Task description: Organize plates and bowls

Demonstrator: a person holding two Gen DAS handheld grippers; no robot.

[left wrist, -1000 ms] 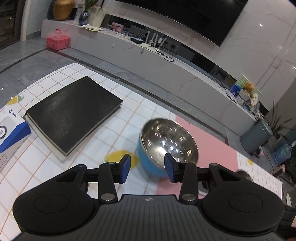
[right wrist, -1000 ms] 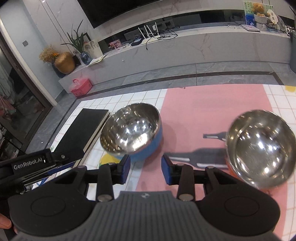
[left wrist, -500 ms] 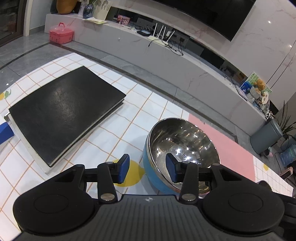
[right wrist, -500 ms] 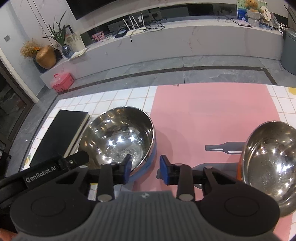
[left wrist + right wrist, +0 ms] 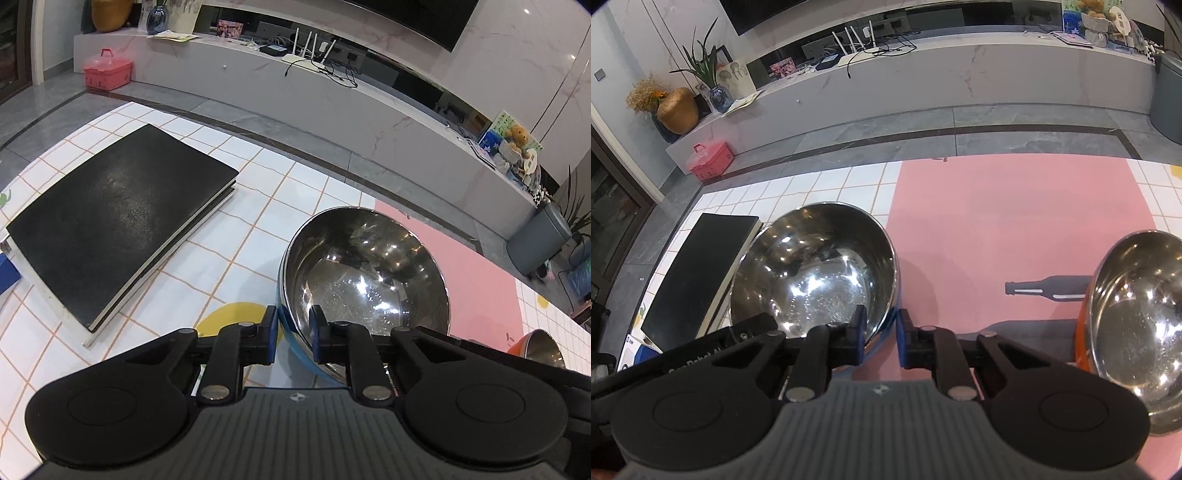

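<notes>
Blue bowl with a shiny steel inside sits on the worktop, where white tiles meet a pink panel. Left tongs are closing with the bowl's near left rim between their blue pads. Right tongs are closing on the near right rim of the same bowl. An orange bowl stands well apart to the right; a black book lies to the left

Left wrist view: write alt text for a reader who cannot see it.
The left tool is closing on the near rim of a blue bowl with a shiny steel inside, one finger inside and one outside. A black book lies to its left on the tiled tablecloth.
</notes>
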